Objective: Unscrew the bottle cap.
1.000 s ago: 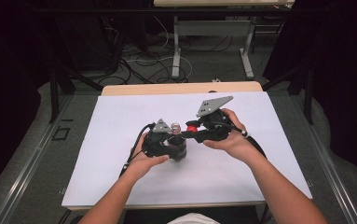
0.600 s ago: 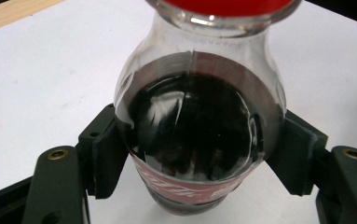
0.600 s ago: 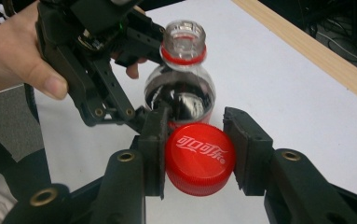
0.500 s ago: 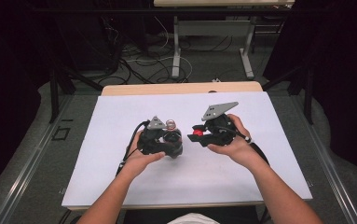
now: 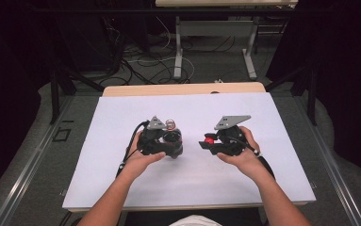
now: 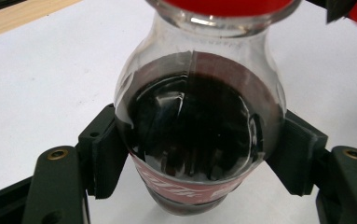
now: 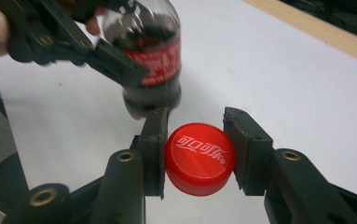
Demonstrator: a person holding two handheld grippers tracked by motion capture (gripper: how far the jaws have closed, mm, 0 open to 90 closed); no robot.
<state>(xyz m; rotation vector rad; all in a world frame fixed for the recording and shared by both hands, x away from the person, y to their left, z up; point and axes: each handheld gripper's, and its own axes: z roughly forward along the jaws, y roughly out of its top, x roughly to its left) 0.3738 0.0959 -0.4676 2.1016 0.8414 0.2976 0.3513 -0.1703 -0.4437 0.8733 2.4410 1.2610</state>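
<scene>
Left tool at centre-left of the high view, jaws clamped on the bottle across its rounded shoulder just above the red label, ribbed pads pressing both sides. Bottle is clear plastic, small, dark cola inside, liquid line near the shoulder; neck open in the high view.

Right tool at centre-right of the high view, jaws clamped on the cap, apart from the bottle. Cap is red, round, ridged rim, white lettering on top, gripped edge to edge.

Both held over the white table, wood strip along its far edge.

Handling guess: bottle fairly light but sloshy, smooth curved wall looks slippery and will dent if squeezed hard; keep upright, open top could spill. The shoulder or label band looks like the best hold. Cap stiff, light, ridges give grip; easy to tilt if pinched off-centre.
</scene>
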